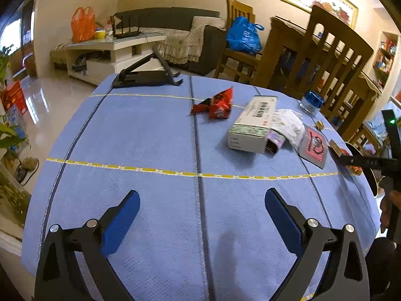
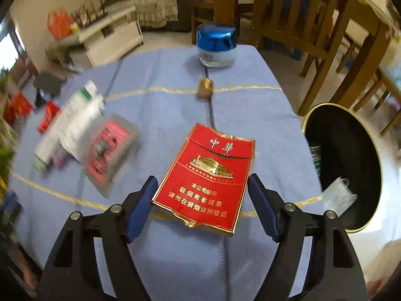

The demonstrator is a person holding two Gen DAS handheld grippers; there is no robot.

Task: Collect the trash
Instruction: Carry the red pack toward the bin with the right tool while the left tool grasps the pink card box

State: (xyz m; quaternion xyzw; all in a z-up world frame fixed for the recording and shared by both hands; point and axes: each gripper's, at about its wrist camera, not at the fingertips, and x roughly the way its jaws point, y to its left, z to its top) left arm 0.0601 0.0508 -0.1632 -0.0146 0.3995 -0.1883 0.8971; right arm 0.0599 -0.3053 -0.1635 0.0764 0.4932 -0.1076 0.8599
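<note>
A red cigarette pack (image 2: 208, 178) lies flat on the blue tablecloth (image 2: 163, 115). My right gripper (image 2: 201, 198) is open, its blue pads on either side of the pack's near end, not visibly touching. A black bin with a gold rim (image 2: 343, 165) stands off the table's right edge with trash inside. My left gripper (image 1: 201, 210) is open and empty over bare cloth. Further off lie a red wrapper (image 1: 215, 104), a white carton (image 1: 253, 125), crumpled white tissue (image 1: 288, 124) and a pink card marked 18 (image 1: 314, 146).
A blue-lidded jar (image 2: 215, 45) and a small gold piece (image 2: 206, 88) sit at the table's far end. A black folding stand (image 1: 147, 75) is at the far edge. Wooden chairs (image 1: 333, 50) stand close on the right. The right gripper shows at the right of the left wrist view (image 1: 363, 161).
</note>
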